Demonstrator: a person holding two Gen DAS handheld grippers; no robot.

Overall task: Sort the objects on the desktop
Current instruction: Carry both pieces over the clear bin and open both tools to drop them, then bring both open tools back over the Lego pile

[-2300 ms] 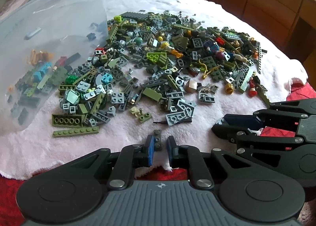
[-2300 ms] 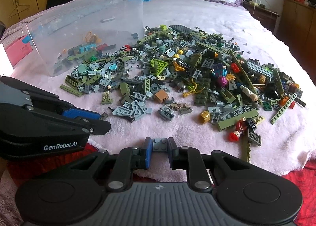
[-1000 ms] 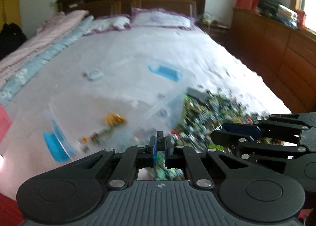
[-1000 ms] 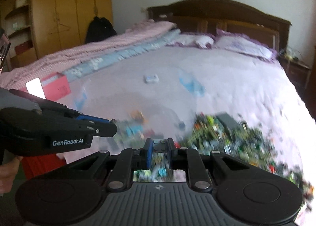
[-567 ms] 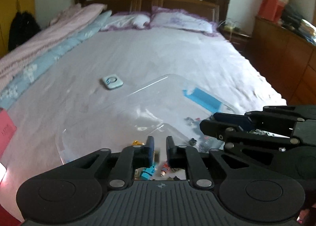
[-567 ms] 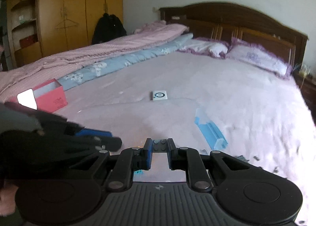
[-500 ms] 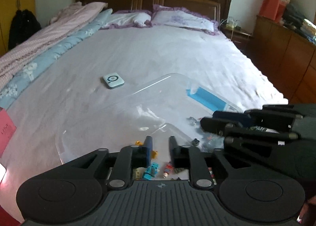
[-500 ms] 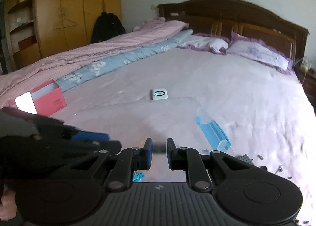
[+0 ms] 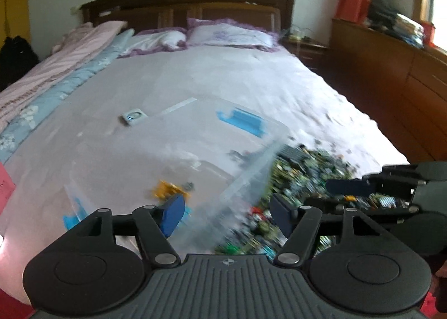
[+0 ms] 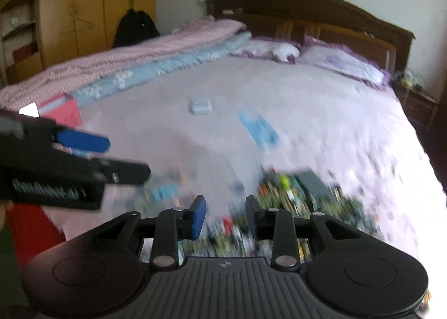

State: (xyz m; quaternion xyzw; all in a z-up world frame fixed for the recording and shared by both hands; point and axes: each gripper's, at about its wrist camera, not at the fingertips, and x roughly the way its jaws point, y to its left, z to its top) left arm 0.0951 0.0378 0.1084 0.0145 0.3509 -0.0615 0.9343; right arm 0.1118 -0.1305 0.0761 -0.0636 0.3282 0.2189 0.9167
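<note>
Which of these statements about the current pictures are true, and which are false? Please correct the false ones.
1. The left gripper is open with nothing between its fingers. True.
2. The right gripper is shut on a grey brick. False: its jaws stand apart and hold nothing.
3. The clear plastic bin lies to the left of the pile of bricks. True.
4. The bin has red handles. False: the handle is blue.
5. A small white device lies on the bed beyond the bin. True.
</note>
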